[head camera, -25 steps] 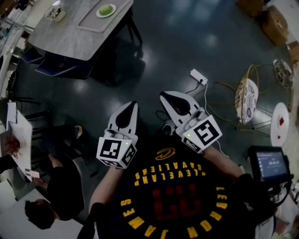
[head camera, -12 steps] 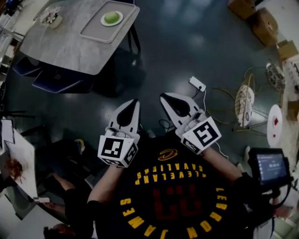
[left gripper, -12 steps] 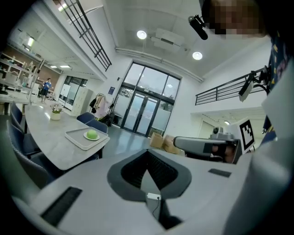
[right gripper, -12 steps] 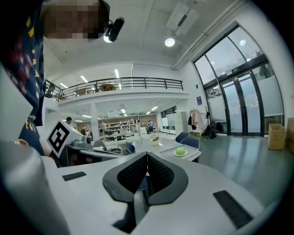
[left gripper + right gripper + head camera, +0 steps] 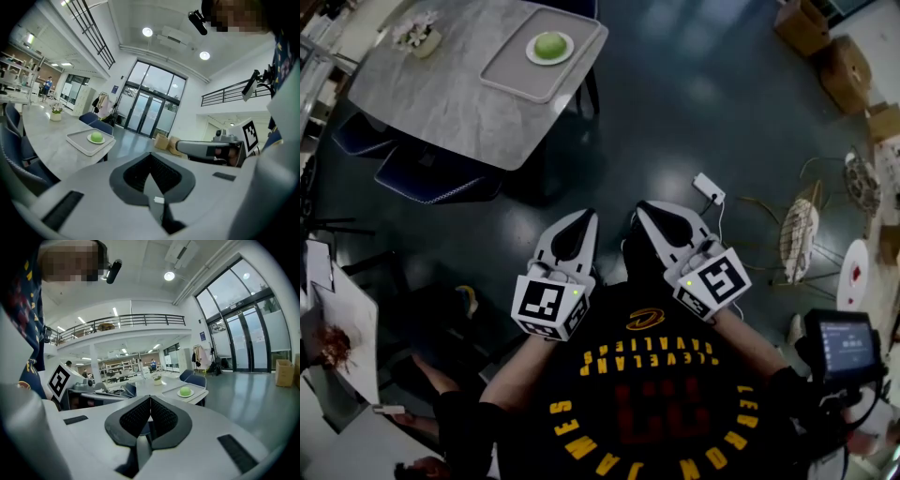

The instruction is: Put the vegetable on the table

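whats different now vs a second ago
The person has walked nearer the table: in the head view it, the tray and the green vegetable have slid down and right, further into the picture. Nothing was taken hold of or let go. The left gripper and right gripper stay shut, empty, side by side in front.

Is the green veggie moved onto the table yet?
Done: nothing; the green vegetable sits on its plate in the tray on the table. In hand: nothing; the left gripper and right gripper are shut and empty, short of the table. Left: reach it, grab it, set it on the tabletop.
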A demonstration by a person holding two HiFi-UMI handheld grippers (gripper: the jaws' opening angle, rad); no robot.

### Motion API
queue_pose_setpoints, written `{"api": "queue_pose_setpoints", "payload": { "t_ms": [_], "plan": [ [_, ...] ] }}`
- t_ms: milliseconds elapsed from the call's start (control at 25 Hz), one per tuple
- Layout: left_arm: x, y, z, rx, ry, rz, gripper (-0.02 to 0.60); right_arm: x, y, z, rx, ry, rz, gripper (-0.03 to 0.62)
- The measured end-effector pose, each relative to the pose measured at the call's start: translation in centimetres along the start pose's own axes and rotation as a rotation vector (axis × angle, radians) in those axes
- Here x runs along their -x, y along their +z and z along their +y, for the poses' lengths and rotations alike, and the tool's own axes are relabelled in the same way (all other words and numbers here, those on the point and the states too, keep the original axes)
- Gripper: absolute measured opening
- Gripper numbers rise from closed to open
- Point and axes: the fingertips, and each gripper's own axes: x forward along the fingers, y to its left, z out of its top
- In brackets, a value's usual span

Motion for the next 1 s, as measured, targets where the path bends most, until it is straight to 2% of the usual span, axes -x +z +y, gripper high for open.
{"api": "queue_pose_setpoints", "payload": {
  "t_ms": [200, 400, 560, 640, 720, 840, 1000],
  "plan": [
    [-3.8, 1.8, 3.5, -0.019, 0.105, -0.005, 0.001, -4.9, 0.8, -4.5, -0.025, 0.079, -0.007, 0.006],
    [-10.3, 4.0, 4.5, -0.041, 0.189, 0.009, 0.002, -8.0, 3.2, -10.5, -0.04, 0.167, -0.014, 0.006],
    [-15.5, 6.7, 3.3, -0.07, 0.203, -0.01, 0.002, -8.6, 5.6, -15.7, -0.058, 0.214, -0.044, 0.007],
    [-17.9, 7.5, 2.8, -0.061, 0.194, -0.015, 0.049, -9.1, 6.6, -17.8, -0.061, 0.237, -0.05, 0.008],
    [-19.9, 7.8, 2.6, -0.055, 0.194, -0.005, 0.068, -9.8, 7.1, -19.5, -0.069, 0.264, -0.049, 0.008],
    [-22.0, 8.3, 3.6, -0.067, 0.232, 0.015, 0.071, -11.3, 7.3, -21.3, -0.083, 0.302, -0.038, 0.008],
    [-23.6, 9.3, 5.8, -0.043, 0.295, 0.019, 0.069, -13.4, 7.6, -23.2, -0.099, 0.328, -0.02, 0.008]
  ]
}}
